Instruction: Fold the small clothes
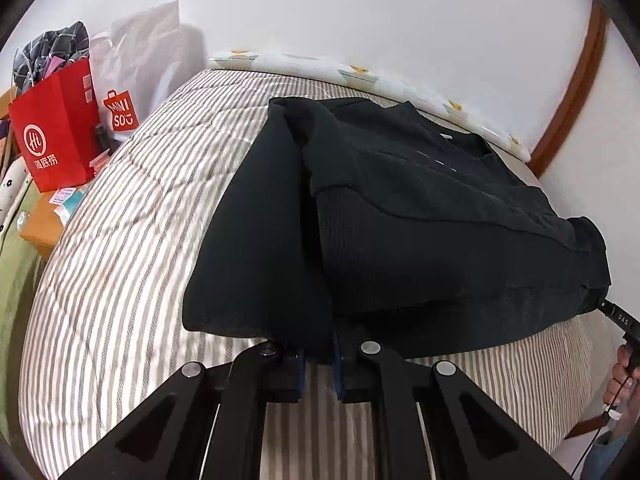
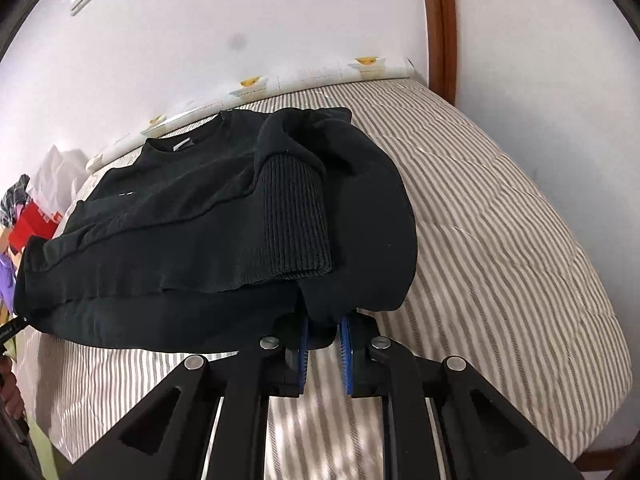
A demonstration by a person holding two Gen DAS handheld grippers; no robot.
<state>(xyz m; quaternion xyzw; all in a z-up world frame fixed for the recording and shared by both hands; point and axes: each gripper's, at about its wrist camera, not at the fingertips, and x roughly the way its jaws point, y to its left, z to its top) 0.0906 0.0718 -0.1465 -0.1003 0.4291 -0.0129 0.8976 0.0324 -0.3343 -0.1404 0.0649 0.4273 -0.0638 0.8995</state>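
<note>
A black sweatshirt [image 1: 400, 208] lies on the striped bed, its sleeves folded in over the body. My left gripper [image 1: 319, 354] is shut on the sweatshirt's near hem at its left corner and lifts the edge off the bed. My right gripper [image 2: 323, 340] is shut on the hem at the right corner of the sweatshirt [image 2: 192, 220], next to the ribbed cuff [image 2: 296, 216] of the folded sleeve. The right gripper's tip also shows in the left wrist view [image 1: 618, 314] at the garment's far right edge. The blue pads are partly hidden by fabric.
The striped quilt [image 1: 132, 240] covers the bed. A red paper bag [image 1: 60, 128] and a white Miniso bag [image 1: 132, 68] stand beside the bed at the left. A white wall and a brown door frame [image 2: 440, 20] lie behind. A patterned pillow [image 1: 360, 76] runs along the wall.
</note>
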